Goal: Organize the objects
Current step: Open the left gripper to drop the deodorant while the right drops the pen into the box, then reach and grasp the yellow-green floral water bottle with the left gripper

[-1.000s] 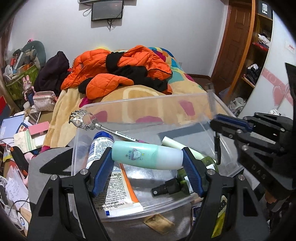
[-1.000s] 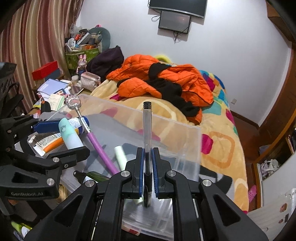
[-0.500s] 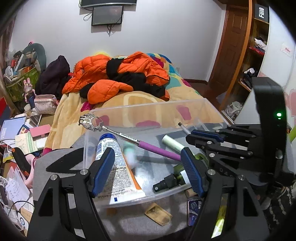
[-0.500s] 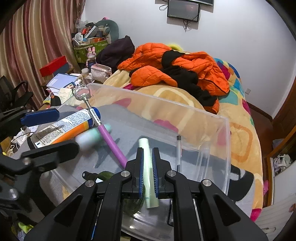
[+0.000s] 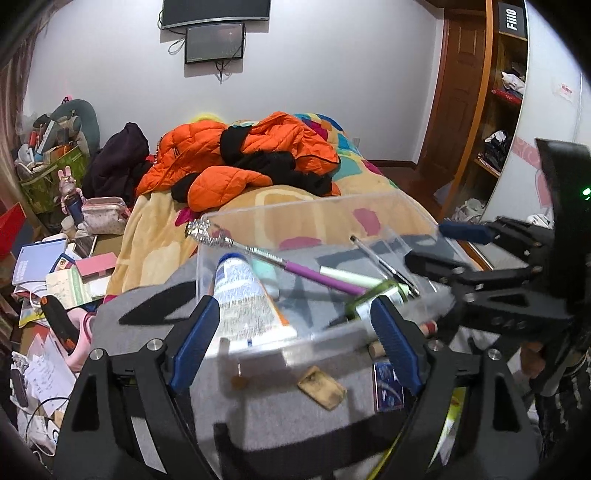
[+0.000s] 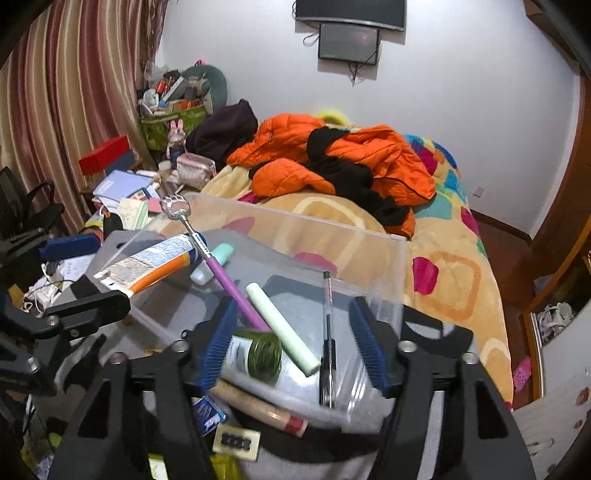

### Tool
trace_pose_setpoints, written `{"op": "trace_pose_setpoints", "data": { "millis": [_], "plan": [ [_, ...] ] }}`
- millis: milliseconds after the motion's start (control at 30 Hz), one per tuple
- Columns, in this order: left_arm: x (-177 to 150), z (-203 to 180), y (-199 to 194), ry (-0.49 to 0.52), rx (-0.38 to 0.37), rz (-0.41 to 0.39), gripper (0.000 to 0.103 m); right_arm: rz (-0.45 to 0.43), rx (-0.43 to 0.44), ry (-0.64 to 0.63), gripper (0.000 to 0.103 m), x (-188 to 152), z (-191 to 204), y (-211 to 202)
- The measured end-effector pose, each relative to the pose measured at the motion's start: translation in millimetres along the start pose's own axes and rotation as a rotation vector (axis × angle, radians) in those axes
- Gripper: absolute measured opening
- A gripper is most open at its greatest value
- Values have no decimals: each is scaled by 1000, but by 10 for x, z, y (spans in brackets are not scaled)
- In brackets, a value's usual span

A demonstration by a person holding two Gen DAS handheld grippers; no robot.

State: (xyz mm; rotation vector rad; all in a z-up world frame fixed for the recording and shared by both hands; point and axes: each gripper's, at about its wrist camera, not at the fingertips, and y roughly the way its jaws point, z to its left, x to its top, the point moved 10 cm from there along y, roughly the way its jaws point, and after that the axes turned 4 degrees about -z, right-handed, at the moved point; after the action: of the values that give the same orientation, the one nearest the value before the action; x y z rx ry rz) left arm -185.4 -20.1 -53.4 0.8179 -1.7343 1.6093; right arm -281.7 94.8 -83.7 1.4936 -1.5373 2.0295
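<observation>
Pen [image 6: 327, 325] lying in clear bin [image 6: 391, 258], between parted right claw [image 6: 295, 347] jaws, untouched

A black sign [image 5: 511, 17] high on the wooden shelving at the right carries white letters that read "FiiO". The small blue packet [image 6: 209, 412] lying on the grey bench below the clear plastic box shows white letters, seemingly "MAX", though they are tilted and partly covered. The white and orange squeeze tube [image 6: 155, 260] in the box bears several lines of dark print, too small to read. A red mark on the white panel [image 5: 565, 88] at the right is illegible.
</observation>
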Motion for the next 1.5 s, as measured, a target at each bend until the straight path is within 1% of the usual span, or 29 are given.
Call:
{"op": "trace_pose_setpoints", "data": {
  "millis": [67, 133, 333, 500, 700, 767, 867, 900, 933, 967, 1000, 1033, 1067, 1200, 1300, 1500],
  "plan": [
    [-71, -25, -61, 15, 0, 4, 84, -9, -15, -2, 64, -46, -18, -97],
    [-148, -70, -110, 28, -17, 13, 84, -10, -19, 6, 64, -119, -40, -182],
    [-448, -307, -161, 77, -59, 72, 84, 10, -30, 62, 64, -406, -173, -386],
    [-709, -574, -190, 123, -121, 120, 84, 32, -45, 112, 64, -631, -308, -487],
    [-1078, -853, -70, 200, -191, 228, 85, 57, -43, 160, 64, -849, -375, -525],
    [-1167, -929, -17, 200, -228, 269, 86, 65, -39, 176, 64, -904, -385, -516],
    [-1252, -1007, 68, 215, -243, 309, 85, 75, -38, 190, 64, -987, -394, -516],
    [-1274, -1034, 96, 218, -253, 323, 83, 76, -38, 192, 64, -998, -393, -520],
    [-1296, -1061, 117, 219, -263, 336, 72, 76, -39, 196, 64, -1015, -395, -525],
    [-1314, -1092, 137, 229, -268, 342, 67, 77, -37, 199, 64, -1026, -394, -528],
    [-1302, -1106, 130, 243, -263, 328, 62, 79, -34, 205, 64, -1037, -392, -529],
    [-1301, -1140, 110, 260, -270, 320, 51, 82, -32, 210, 64, -1048, -390, -524],
    [-1299, -1145, 91, 270, -264, 316, 49, 85, -30, 214, 64, -1064, -389, -515],
    [-1306, -1110, -1, 260, -256, 297, 45, 108, -4, 222, 64, -1119, -304, -430],
    [-1259, -997, -106, 200, -262, 279, 44, 120, 21, 207, 64, -1118, -171, -343],
    [-1013, -681, -394, 103, -229, 171, 44, 151, 81, 185, 64, -1098, 129, -111]
  ]
}}
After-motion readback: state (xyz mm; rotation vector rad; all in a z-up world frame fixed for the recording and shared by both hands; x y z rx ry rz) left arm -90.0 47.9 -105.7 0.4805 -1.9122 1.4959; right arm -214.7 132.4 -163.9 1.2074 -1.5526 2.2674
